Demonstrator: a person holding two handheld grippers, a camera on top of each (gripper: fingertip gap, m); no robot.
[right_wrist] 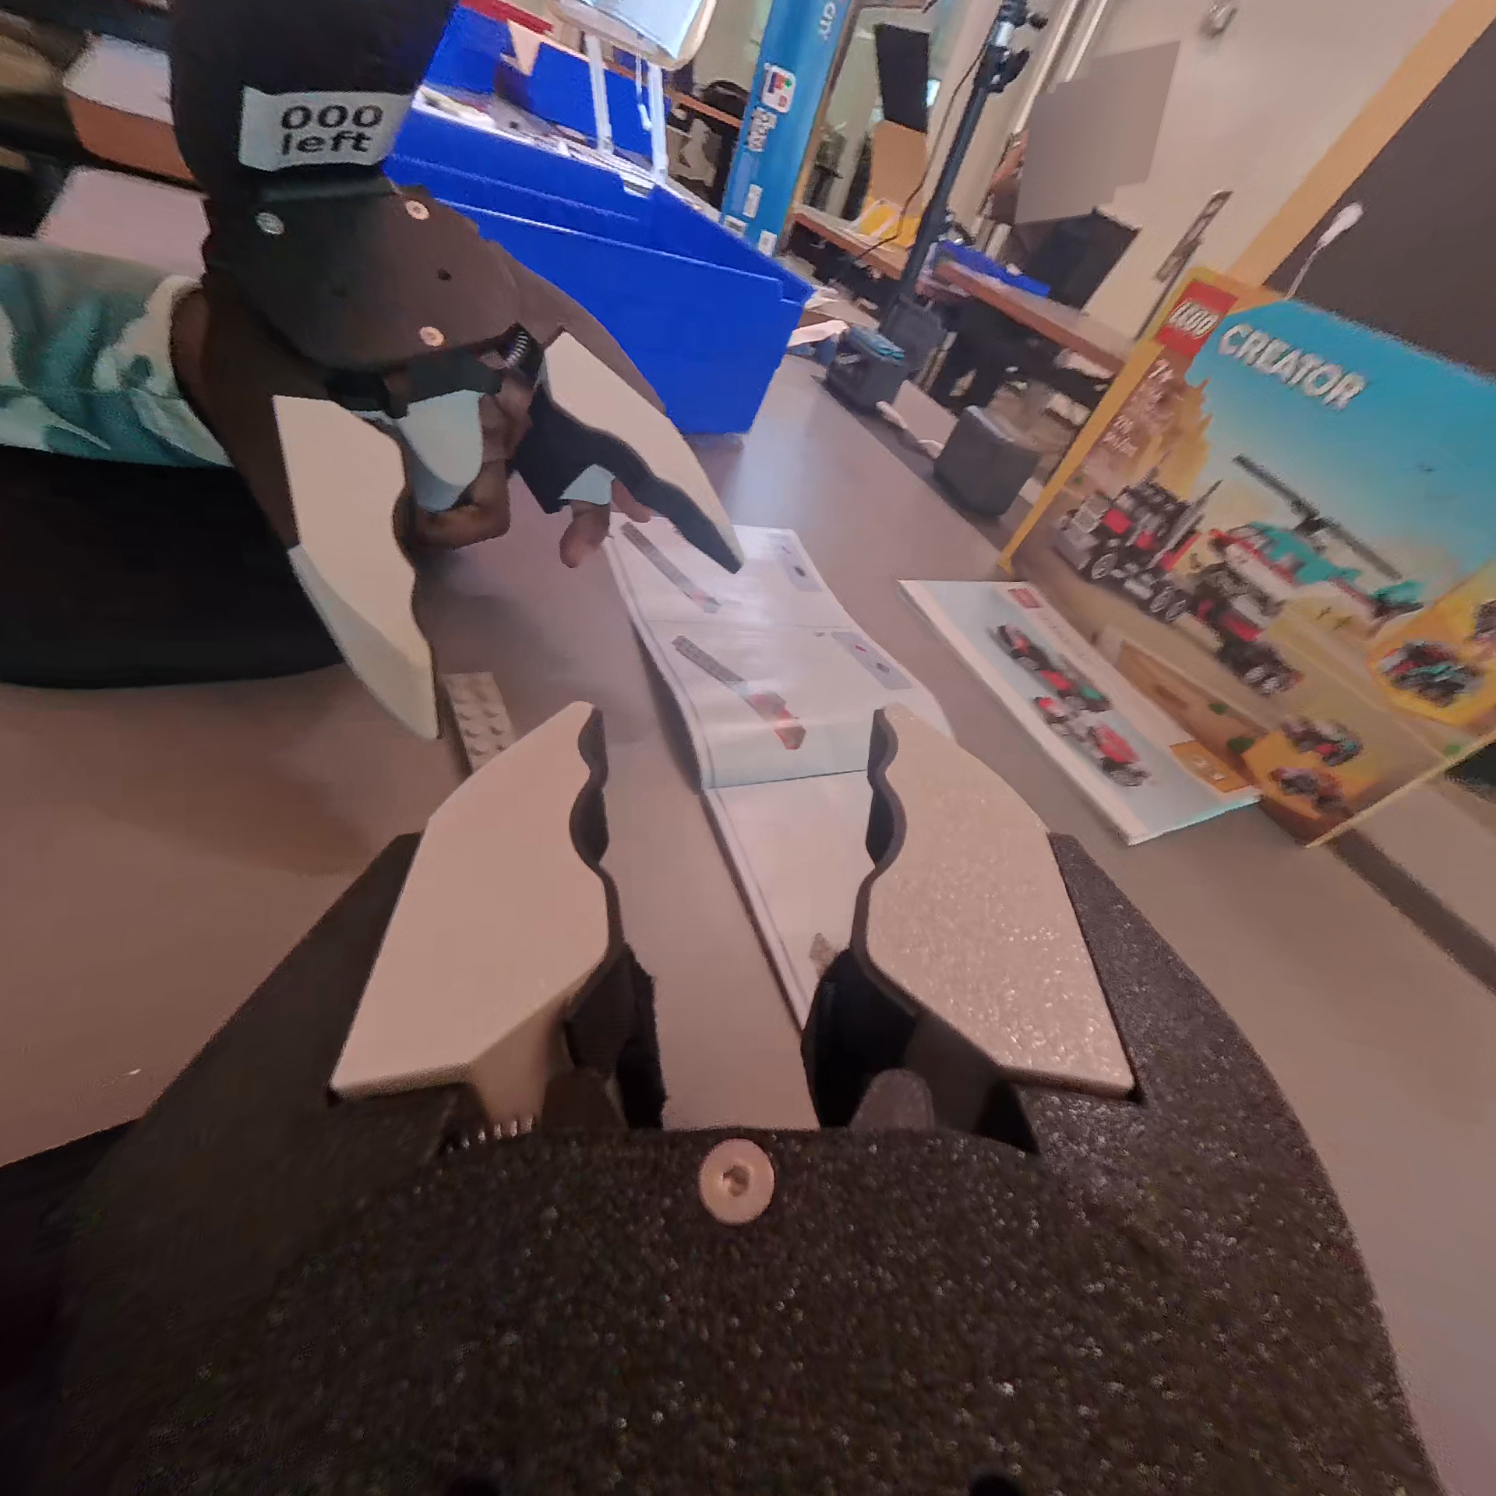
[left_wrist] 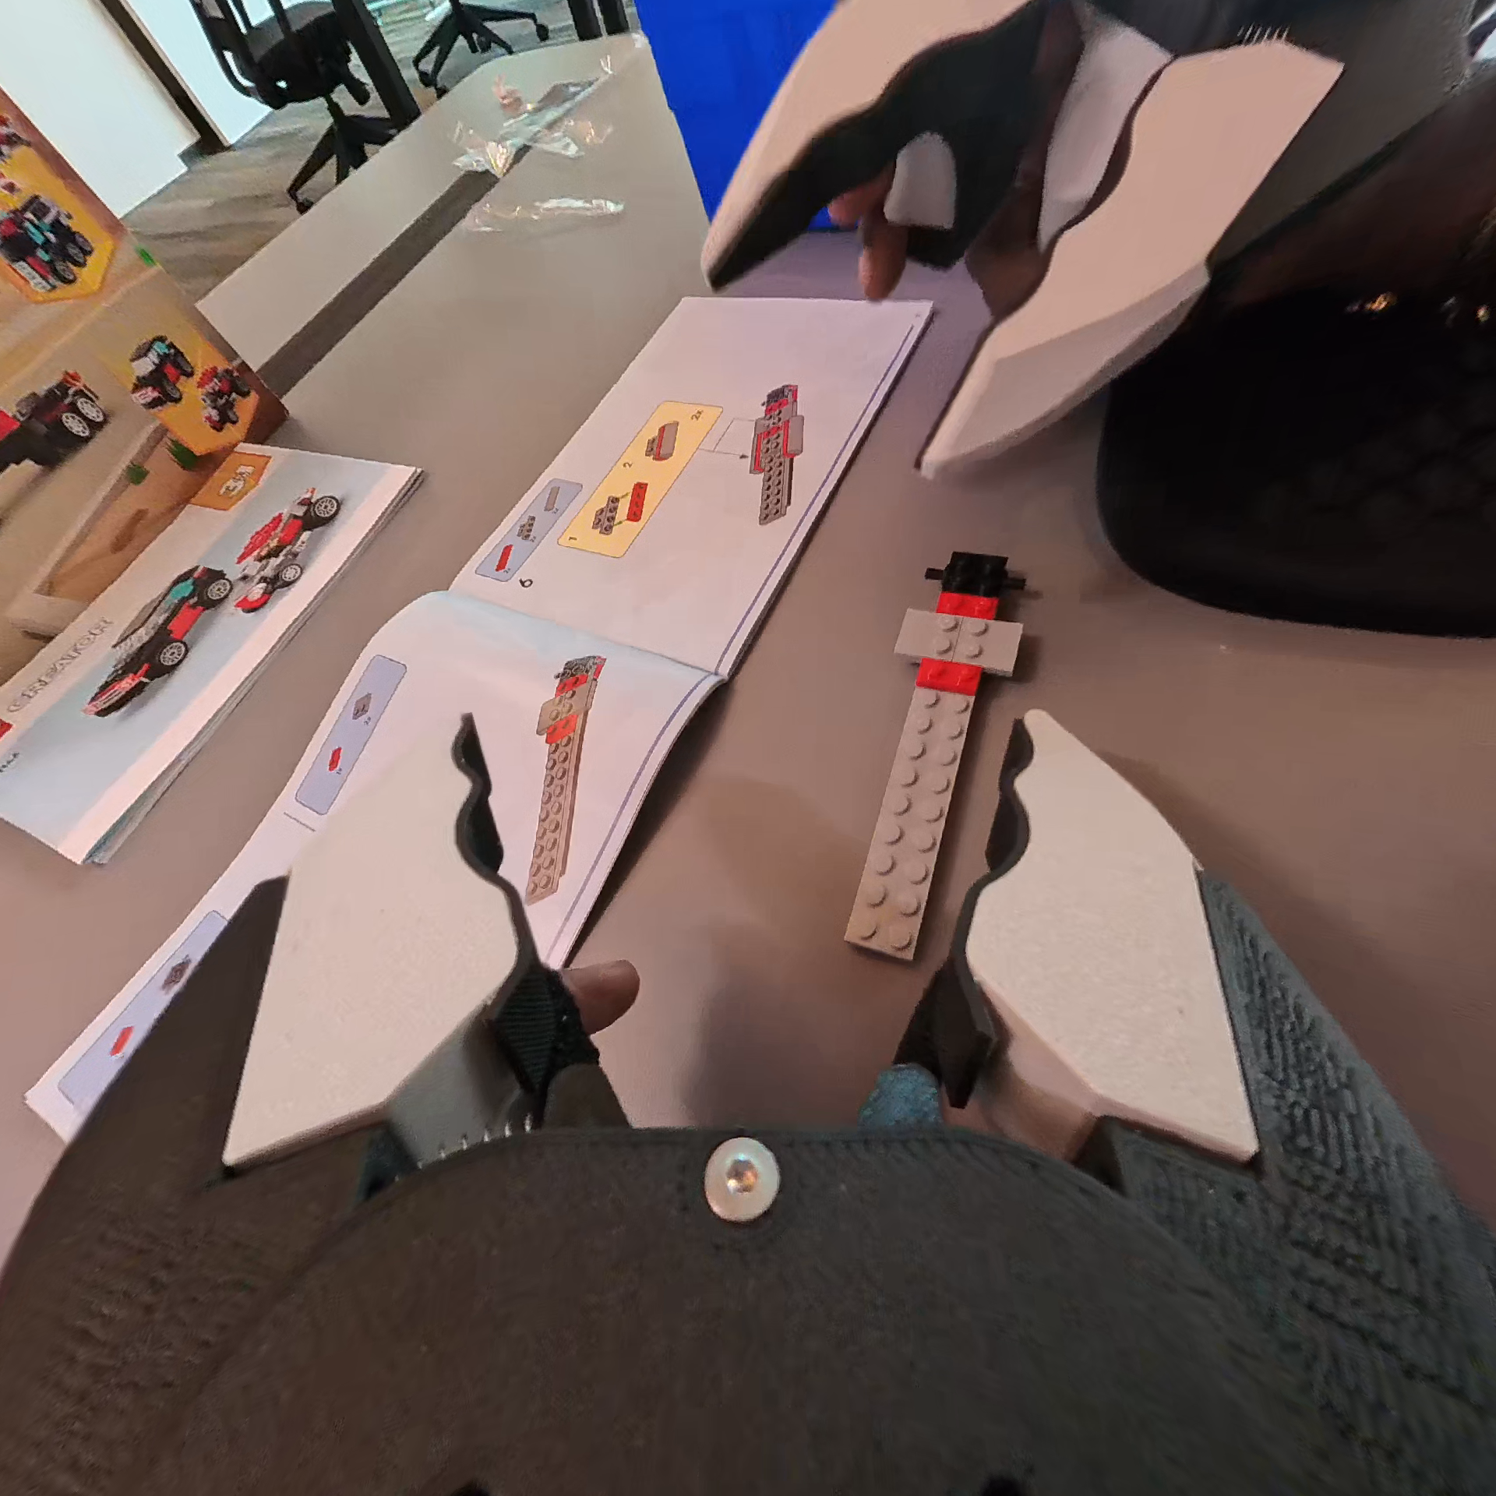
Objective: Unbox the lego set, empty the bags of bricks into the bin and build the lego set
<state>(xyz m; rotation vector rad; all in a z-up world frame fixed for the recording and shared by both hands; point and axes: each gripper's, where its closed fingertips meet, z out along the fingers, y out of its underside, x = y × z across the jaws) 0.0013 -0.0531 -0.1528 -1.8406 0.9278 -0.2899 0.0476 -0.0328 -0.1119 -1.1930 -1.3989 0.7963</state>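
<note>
A partly built assembly (left_wrist: 931, 769) lies flat on the grey table: a long grey studded plate with red, grey and black bricks at its far end. My left gripper (left_wrist: 753, 720) is open and empty, low over the table. Its right finger is beside the plate and its left finger is over the open instruction booklet (left_wrist: 688, 502). My right gripper (left_wrist: 822, 368) is open and empty, above the booklet's far edge. In the right wrist view my right gripper (right_wrist: 737, 716) points along the booklet (right_wrist: 769, 664). The left gripper (right_wrist: 576, 646) hovers beyond, over the plate's end (right_wrist: 478, 712).
A second closed booklet (left_wrist: 186, 615) lies left of the open one, in front of the upright set box (right_wrist: 1263, 567). A blue bin (right_wrist: 615, 267) stands at the back of the table, with empty clear bags (left_wrist: 518, 138) nearby. A grey block (right_wrist: 983, 469) sits behind the box.
</note>
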